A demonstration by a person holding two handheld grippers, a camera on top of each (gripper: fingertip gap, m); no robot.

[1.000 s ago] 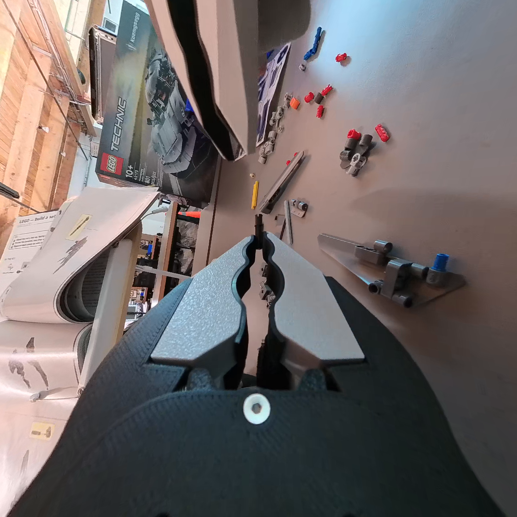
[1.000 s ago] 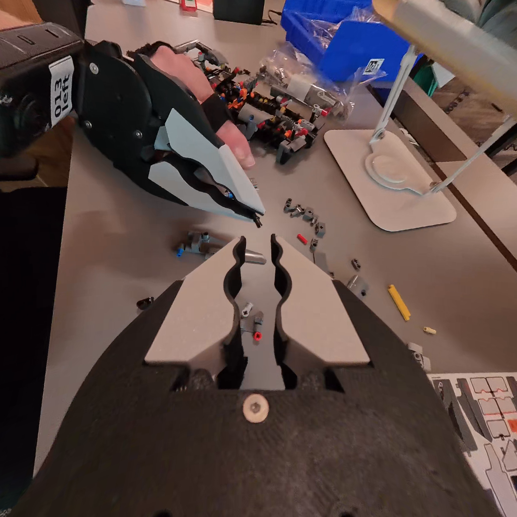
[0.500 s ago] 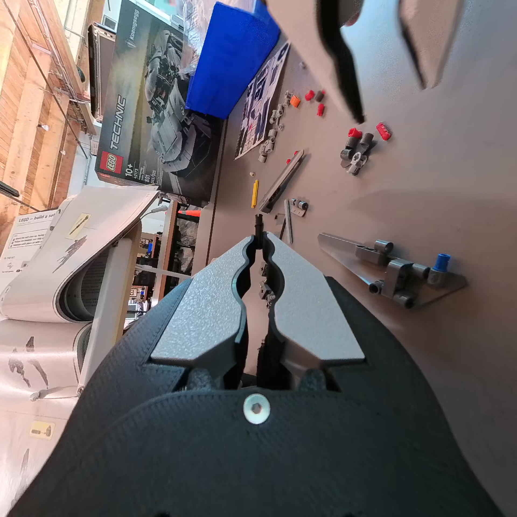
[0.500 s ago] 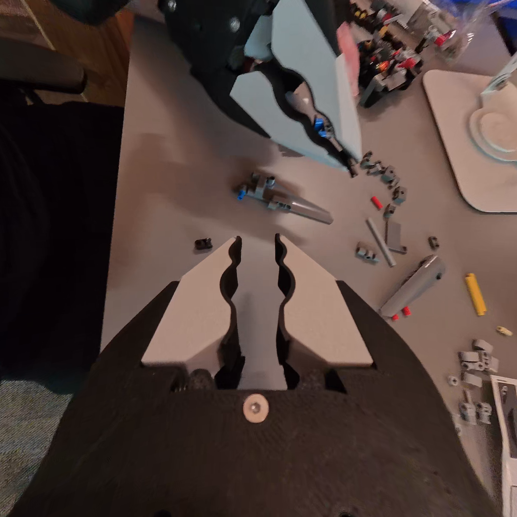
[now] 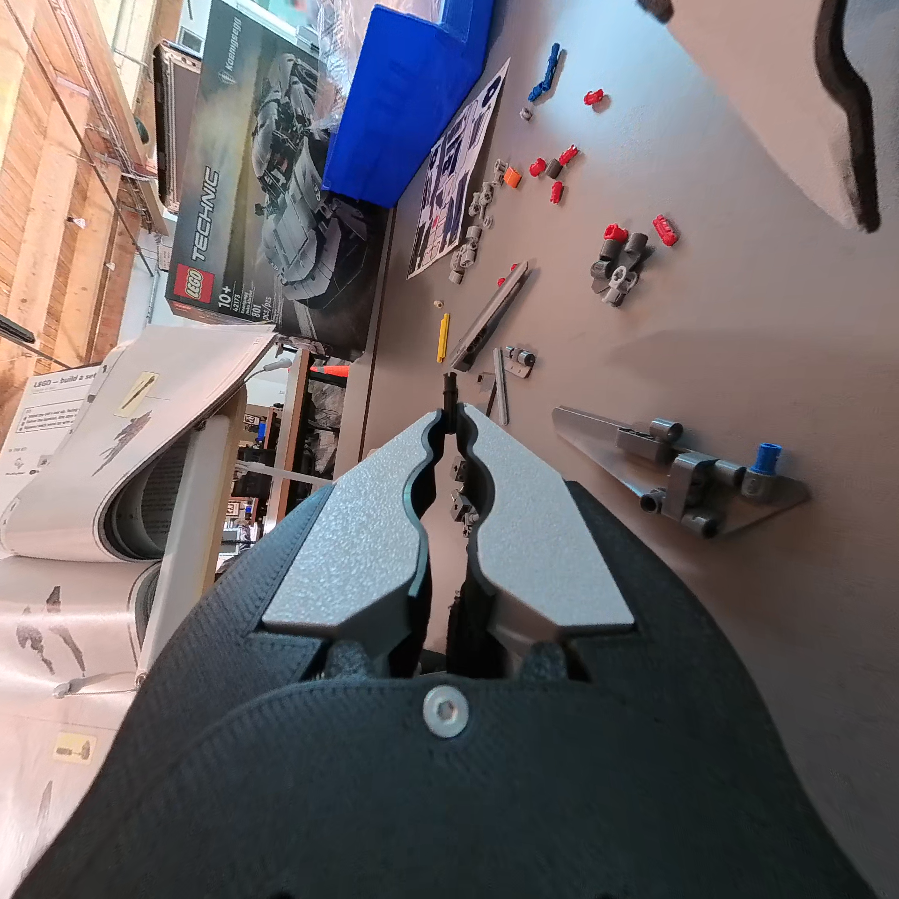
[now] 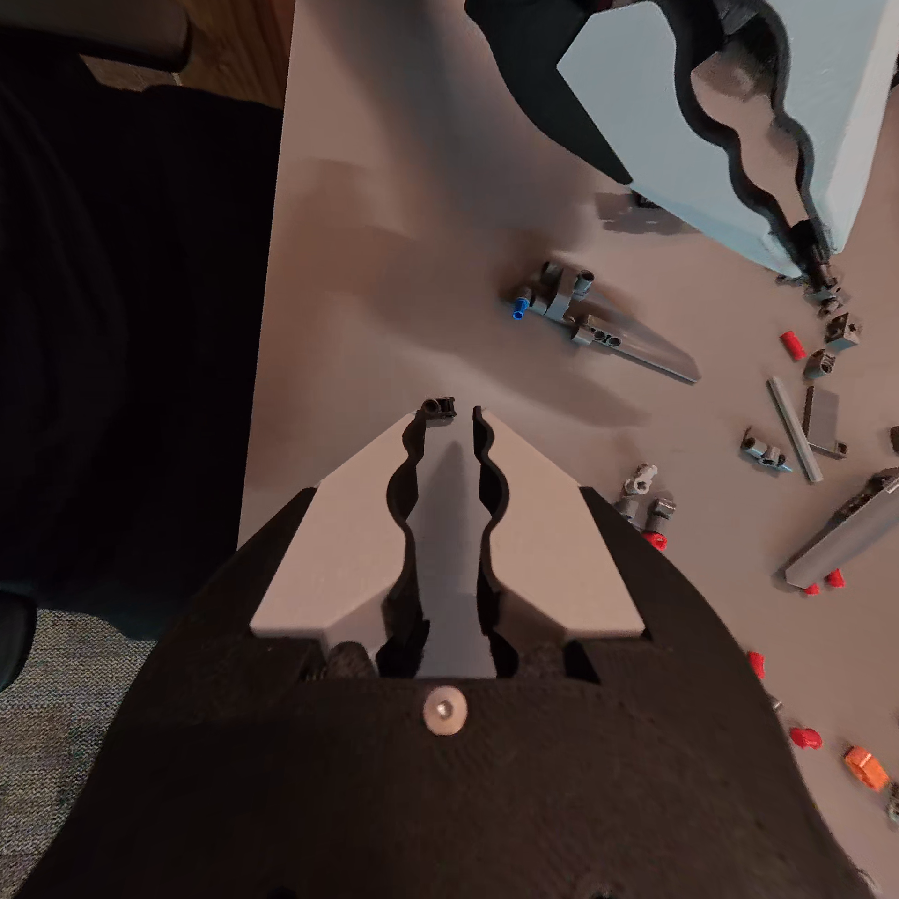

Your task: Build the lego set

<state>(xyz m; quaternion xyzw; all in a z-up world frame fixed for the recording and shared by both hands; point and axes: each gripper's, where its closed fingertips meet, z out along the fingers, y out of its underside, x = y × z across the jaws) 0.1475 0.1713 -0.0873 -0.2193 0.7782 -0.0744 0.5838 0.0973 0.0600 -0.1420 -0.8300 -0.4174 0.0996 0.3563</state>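
Note:
My left gripper [image 5: 451, 417] is shut on a small black pin [image 5: 450, 391] that sticks out past its tips, held above the table. It also shows in the right wrist view [image 6: 807, 243] at the top right. My right gripper [image 6: 450, 413] is open, low over the table near its left edge. A small black connector [image 6: 438, 407] lies just ahead of its left fingertip. A grey wedge panel sub-assembly with a blue pin lies on the table [image 5: 681, 462], and it also shows in the right wrist view [image 6: 598, 326].
Loose grey, red and orange pieces [image 6: 798, 438] are scattered right of the right gripper. A yellow axle [image 5: 442, 338], a sticker sheet [image 5: 457, 180], a blue bin [image 5: 404, 112], the set box [image 5: 272, 194] and an open manual [image 5: 121, 428] lie beyond. The table edge [image 6: 272, 292] is close on the left. Spacing between my two grippers at the tips: around 12 centimeters.
My right gripper has swung left and down toward the table's left edge, so the black connector now lies at its tips. The left gripper has stayed still, holding the pin.

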